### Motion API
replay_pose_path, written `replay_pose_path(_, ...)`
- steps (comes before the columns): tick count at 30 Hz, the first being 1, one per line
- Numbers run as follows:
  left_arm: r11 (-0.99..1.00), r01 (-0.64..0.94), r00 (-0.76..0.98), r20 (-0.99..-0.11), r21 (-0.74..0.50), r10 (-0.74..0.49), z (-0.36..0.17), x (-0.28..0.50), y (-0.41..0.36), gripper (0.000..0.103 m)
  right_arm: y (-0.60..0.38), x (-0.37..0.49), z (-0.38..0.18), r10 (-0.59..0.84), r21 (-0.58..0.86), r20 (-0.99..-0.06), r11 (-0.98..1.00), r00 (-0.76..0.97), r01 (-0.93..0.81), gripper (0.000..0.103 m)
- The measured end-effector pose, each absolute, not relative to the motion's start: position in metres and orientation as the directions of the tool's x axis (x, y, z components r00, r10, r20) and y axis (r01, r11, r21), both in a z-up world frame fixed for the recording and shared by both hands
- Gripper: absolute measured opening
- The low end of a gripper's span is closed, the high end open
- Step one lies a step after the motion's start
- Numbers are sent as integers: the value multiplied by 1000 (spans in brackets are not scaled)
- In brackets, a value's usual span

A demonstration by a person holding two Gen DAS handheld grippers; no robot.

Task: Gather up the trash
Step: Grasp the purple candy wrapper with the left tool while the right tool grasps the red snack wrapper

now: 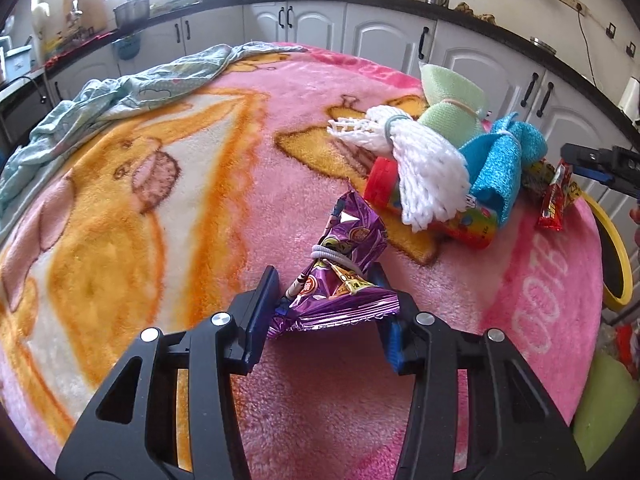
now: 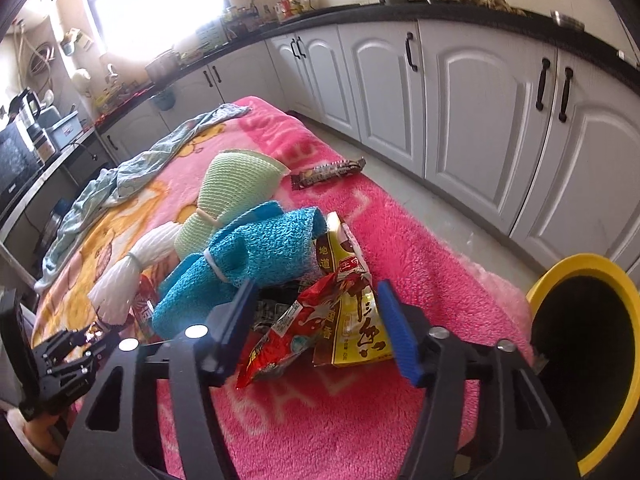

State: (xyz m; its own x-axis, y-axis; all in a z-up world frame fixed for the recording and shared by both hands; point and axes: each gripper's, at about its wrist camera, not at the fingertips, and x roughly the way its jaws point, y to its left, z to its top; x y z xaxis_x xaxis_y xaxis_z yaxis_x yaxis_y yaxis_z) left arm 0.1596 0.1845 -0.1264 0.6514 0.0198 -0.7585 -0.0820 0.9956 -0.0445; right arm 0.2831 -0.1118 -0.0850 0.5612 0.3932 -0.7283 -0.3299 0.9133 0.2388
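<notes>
A crumpled purple foil wrapper (image 1: 344,264) with a grey elastic band around it lies on the pink blanket (image 1: 328,392). My left gripper (image 1: 326,276) is shut on its near end, a pad against each side. In the right wrist view a red snack packet (image 2: 292,332) and a yellow-brown packet (image 2: 352,312) stand pinched between the pads of my right gripper (image 2: 316,286). A brown bar wrapper (image 2: 328,170) lies farther off by the blanket's edge. The yellow-rimmed bin (image 2: 624,292) stands low at the right, beside the bed.
A blue cloth bundle (image 2: 248,256), a green one (image 2: 236,184), a white yarn bundle (image 1: 424,168) and a red-capped tube (image 1: 452,220) are piled beside the wrappers. A pale blue sheet (image 1: 132,92) lies crumpled at the far end. White kitchen cabinets (image 2: 472,120) line the wall.
</notes>
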Motion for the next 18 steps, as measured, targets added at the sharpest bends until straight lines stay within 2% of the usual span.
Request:
replay_pose_path(7, 996, -75, 652, -758, -57, 6, -126, 159, 185, 34, -112, 288, -90, 415, 276, -737, 905, 534, -323, 25)
replay_pose_path(10, 994, -78, 654, -757, -71, -3, -126, 158, 187, 33, -112, 285, -90, 421, 278, -735, 902, 532, -330, 19)
replay_pose_path(18, 990, -92, 662, -750, -105, -18, -124, 154, 191, 30, -115, 276, -84, 446, 292, -716, 890, 537, -351, 16)
